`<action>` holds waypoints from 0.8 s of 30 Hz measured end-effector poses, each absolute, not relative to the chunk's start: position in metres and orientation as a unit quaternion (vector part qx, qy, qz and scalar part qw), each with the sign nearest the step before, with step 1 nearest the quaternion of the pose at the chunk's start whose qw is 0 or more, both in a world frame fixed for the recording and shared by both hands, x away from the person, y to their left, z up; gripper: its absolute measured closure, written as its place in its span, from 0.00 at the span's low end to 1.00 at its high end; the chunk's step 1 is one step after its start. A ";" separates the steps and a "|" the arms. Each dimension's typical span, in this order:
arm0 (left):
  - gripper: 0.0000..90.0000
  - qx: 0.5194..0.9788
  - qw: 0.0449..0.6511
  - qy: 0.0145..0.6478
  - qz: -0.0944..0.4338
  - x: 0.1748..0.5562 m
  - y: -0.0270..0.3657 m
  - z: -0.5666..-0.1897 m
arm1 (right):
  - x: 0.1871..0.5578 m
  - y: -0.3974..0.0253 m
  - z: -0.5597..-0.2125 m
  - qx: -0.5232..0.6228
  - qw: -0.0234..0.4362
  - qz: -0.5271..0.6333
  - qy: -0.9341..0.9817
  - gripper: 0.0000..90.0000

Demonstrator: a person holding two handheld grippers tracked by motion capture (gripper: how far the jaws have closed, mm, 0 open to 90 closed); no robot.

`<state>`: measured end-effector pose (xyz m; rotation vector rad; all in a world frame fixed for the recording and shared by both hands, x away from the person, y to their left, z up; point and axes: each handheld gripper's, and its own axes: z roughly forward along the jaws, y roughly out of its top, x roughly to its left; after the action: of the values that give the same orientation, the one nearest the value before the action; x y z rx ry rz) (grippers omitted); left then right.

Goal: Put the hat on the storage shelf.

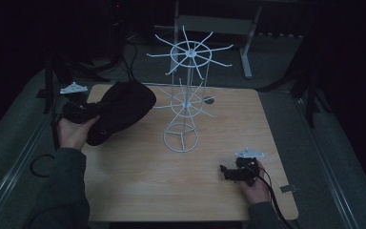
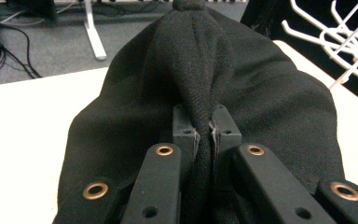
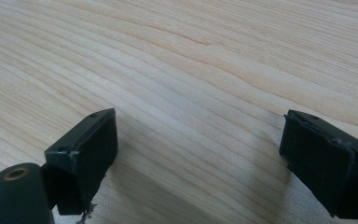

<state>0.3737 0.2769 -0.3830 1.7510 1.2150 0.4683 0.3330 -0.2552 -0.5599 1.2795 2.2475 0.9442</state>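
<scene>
I have the black cloth hat pinched in my left gripper: its fingers are closed tight on a raised fold of the knit, which bunches up between them. The hat lies near the far left corner of the bench, slumped there with most of its weight apparently on the wood, and my left hand comes in low from the left edge, palm turned up under the gripper.

By my reckoning the step in hand is the pickup, and the hat is bound for the white wire rack that stands upright in the middle of the bench, toward the far edge. The next move calls for lifting the hat clear, carrying it to the right and setting it over one of the rack's prongs without dragging the stand over.

My right gripper rests near the near right corner, well apart from hat and rack, pointing left across the bench. Its fingers stand wide apart over bare wood, holding nothing. My right hand is drawn back close to the near edge.
</scene>
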 end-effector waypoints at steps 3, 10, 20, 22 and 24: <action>0.94 0.704 0.474 0.493 0.190 0.372 0.277 -0.380 | 0.333 -0.255 -0.560 0.457 0.193 0.337 0.801 0.12; 0.94 0.691 0.499 0.490 0.184 0.370 0.280 -0.373 | 0.333 -0.255 -0.560 0.456 0.194 0.337 0.801 0.12; 0.94 0.674 0.524 0.490 0.179 0.366 0.284 -0.367 | 0.333 -0.255 -0.560 0.456 0.194 0.337 0.801 0.12; 0.94 0.672 0.529 0.487 0.176 0.366 0.284 -0.365 | 0.333 -0.255 -0.560 0.456 0.194 0.337 0.801 0.12; 0.94 0.670 0.535 0.486 0.173 0.366 0.285 -0.364 | 0.333 -0.255 -0.560 0.456 0.194 0.337 0.801 0.12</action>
<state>0.3657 0.2849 -0.3641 1.5952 1.1570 0.4115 0.3331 -0.2552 -0.5600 1.2784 2.2453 0.9459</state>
